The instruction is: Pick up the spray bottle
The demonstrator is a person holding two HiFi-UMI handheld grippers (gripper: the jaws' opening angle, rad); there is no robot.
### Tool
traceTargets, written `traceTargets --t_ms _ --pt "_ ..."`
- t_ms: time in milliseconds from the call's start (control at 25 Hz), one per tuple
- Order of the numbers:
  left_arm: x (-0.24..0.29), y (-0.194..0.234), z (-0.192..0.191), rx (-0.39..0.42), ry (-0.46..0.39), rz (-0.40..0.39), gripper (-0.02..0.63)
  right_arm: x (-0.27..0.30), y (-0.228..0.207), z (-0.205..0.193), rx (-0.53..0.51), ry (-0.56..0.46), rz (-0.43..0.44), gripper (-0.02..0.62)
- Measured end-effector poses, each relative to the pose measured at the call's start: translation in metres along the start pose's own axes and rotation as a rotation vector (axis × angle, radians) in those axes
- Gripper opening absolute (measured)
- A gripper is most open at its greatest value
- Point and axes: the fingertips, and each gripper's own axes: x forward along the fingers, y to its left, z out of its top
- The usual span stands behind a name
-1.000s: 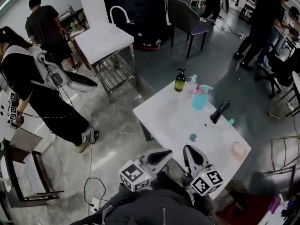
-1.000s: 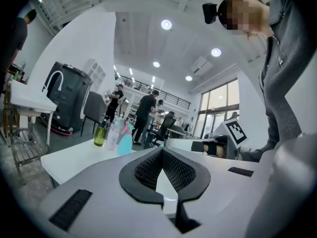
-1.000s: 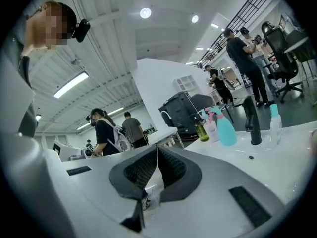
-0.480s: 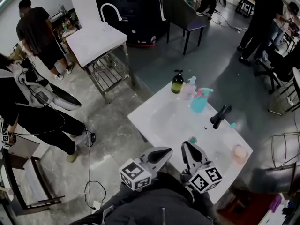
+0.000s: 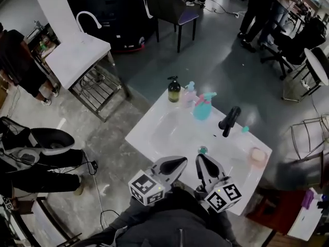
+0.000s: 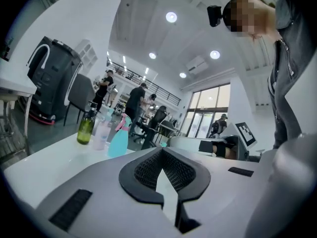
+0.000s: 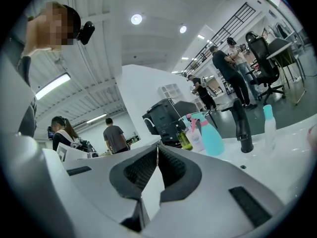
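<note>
Left gripper [image 5: 183, 162] and right gripper [image 5: 198, 158], both closed and empty, at the white sink top's [image 5: 149, 135] near edge.
Head view: the teal spray bottle [image 5: 202, 108] stands upright at the far edge, well apart from both. Left gripper view: jaws together, nothing between them. Right gripper view: jaws together, with the bottle standing ahead, left of the black tap [image 5: 229, 121].
</note>
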Motion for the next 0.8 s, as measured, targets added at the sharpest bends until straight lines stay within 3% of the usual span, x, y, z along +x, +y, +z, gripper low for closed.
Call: traceTargets --t_ms 400,800 --pt "0.027 0.024 0.024 0.048 0.056 -0.113 0.008 0.018 -0.016 0.024 0.025 -0.058 -0.115 0.015" --pt "0.059 0.051 0.055 0.096 0.07 -0.151 0.008 0.034 -0.025 0.049 0.029 -0.096 -0.192 0.015"
